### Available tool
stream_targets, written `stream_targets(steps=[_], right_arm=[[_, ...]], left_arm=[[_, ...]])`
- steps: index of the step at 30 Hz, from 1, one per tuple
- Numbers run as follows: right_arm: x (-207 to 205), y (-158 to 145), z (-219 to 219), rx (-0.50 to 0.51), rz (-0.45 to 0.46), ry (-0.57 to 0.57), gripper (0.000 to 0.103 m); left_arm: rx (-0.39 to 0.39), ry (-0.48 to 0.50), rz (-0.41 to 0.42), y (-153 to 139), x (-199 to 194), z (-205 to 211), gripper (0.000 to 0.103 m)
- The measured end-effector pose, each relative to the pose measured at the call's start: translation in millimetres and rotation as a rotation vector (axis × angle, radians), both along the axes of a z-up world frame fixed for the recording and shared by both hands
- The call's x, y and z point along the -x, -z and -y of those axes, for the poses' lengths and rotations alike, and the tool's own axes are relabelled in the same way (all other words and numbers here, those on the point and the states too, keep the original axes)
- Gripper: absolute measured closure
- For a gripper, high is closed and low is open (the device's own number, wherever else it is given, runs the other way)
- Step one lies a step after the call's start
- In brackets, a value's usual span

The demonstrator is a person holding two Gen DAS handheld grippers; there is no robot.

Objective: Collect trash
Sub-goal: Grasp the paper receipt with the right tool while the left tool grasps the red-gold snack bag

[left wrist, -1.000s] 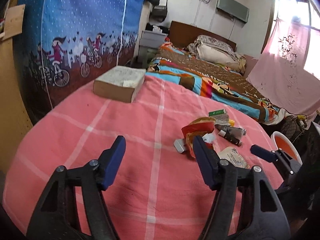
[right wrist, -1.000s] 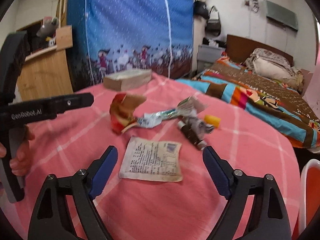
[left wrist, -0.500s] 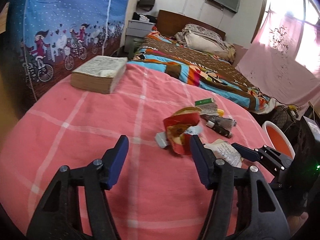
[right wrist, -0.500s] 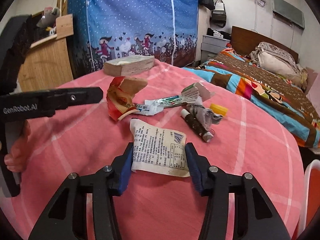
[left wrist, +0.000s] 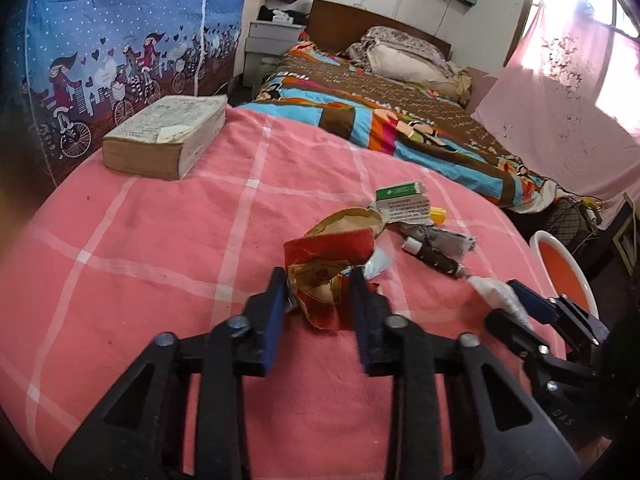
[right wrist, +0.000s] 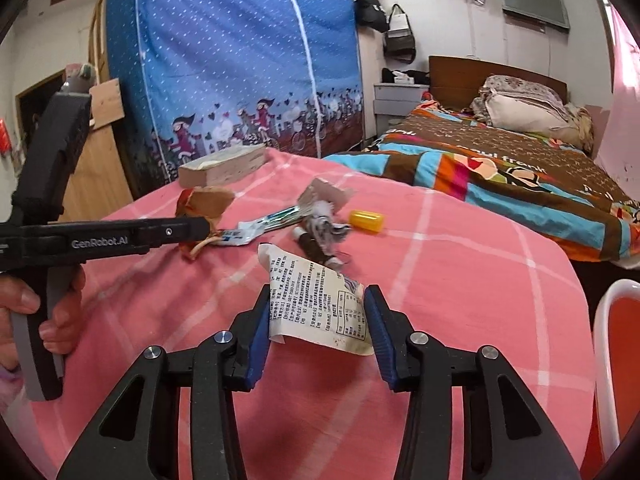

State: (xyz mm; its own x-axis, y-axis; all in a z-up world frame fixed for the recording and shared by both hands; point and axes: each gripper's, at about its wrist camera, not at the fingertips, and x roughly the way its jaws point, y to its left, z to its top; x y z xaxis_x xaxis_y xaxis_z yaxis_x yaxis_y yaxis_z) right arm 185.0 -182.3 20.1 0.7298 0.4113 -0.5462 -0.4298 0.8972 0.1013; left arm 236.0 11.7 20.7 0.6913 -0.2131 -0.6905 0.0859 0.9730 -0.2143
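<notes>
Your left gripper (left wrist: 320, 292) is closing on the light, crumpled red wrapper (left wrist: 328, 268) at frame centre, and your right gripper (right wrist: 316, 316) on the limp printed packet (right wrist: 316, 300); pinch mid-body.

Bed: a wooden headboard (right wrist: 472, 74) stood against the white wall.
Window: daylight glowed through pink curtains (left wrist: 560, 92).
</notes>
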Motion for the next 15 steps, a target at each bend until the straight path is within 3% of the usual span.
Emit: stream_targets(steps=[9,15], right_arm=[[4.9,-3.1,13.9,-0.049,0.032,0.004,0.061],[20.5,-17.6,28.0,-0.11,0.154,0.017,0.061]], left_arm=[[0.012,-0.044,0.037,-3.7,7.4,0.4,0.081],[-0.007,-0.035,0.214,-26.8,33.7,14.0,0.081]])
